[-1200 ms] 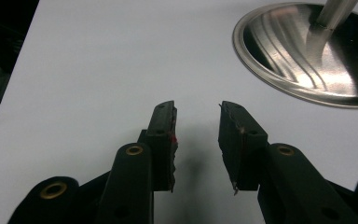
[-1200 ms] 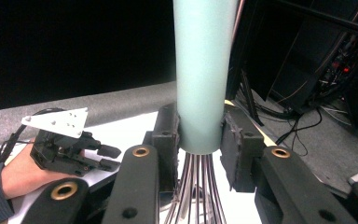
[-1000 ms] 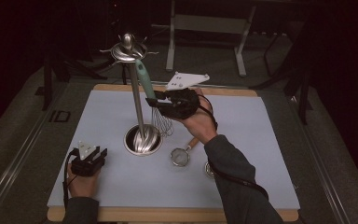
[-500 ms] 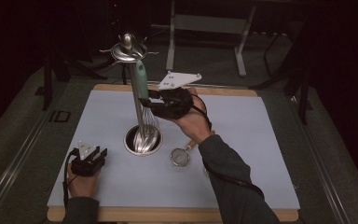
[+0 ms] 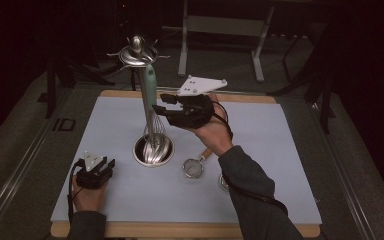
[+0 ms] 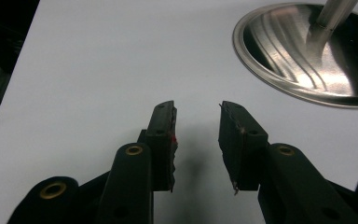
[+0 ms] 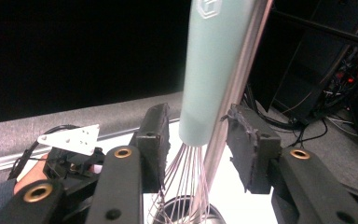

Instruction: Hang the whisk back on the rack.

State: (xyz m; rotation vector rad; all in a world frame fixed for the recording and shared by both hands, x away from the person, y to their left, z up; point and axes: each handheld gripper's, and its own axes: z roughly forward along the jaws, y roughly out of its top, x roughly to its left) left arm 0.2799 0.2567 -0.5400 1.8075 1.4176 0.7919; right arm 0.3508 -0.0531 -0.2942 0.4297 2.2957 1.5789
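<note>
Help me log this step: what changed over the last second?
The right gripper carried the whisk leftward to the stand; its jaws have just been opening, and the whisk's handle now sits between them, hanging on the stand. The left gripper, strainer and mat stayed put.

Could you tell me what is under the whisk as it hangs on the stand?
The whisk hangs beside the stand's pole, its wires reaching down to the round steel base. Part of the base's dished surface shows; the wires cover the part directly beneath them.
</note>
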